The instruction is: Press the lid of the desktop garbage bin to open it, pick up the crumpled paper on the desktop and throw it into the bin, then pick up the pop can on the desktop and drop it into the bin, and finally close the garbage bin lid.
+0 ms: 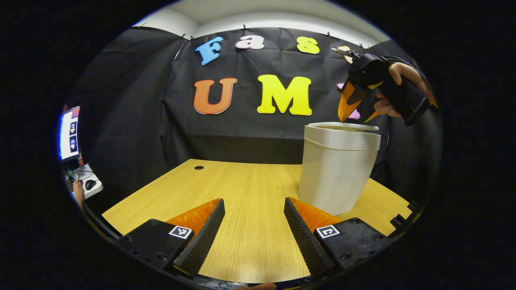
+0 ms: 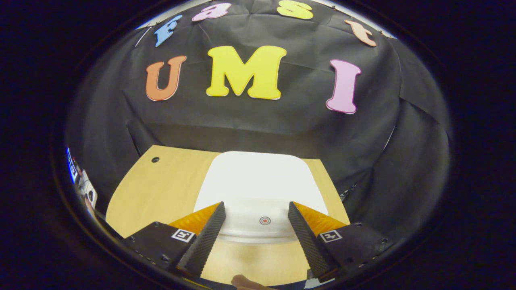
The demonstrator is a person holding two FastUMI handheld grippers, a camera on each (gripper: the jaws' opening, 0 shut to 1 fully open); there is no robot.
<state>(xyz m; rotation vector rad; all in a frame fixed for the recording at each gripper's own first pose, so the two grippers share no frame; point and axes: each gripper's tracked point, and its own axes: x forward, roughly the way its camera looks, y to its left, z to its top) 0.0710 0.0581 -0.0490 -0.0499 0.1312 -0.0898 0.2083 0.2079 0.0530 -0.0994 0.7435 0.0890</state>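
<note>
The left gripper (image 1: 254,233) hangs low over the wooden desktop (image 1: 242,189) with its jaws spread wide and nothing between them; bare wood grain runs up through the gap. Ahead of its right-hand finger and just beyond it stands the pale desktop garbage bin (image 1: 338,169), upright, its lid (image 1: 342,126) lying flat on top. In the left gripper view the right gripper (image 1: 354,117), held in a hand (image 1: 393,86), points down with its tips just above the lid. In the right gripper view the right gripper (image 2: 256,233) looks down on the white lid (image 2: 260,181), jaws released and holding nothing, a small red ring mark (image 2: 265,220) sitting between the two fingers.
</note>
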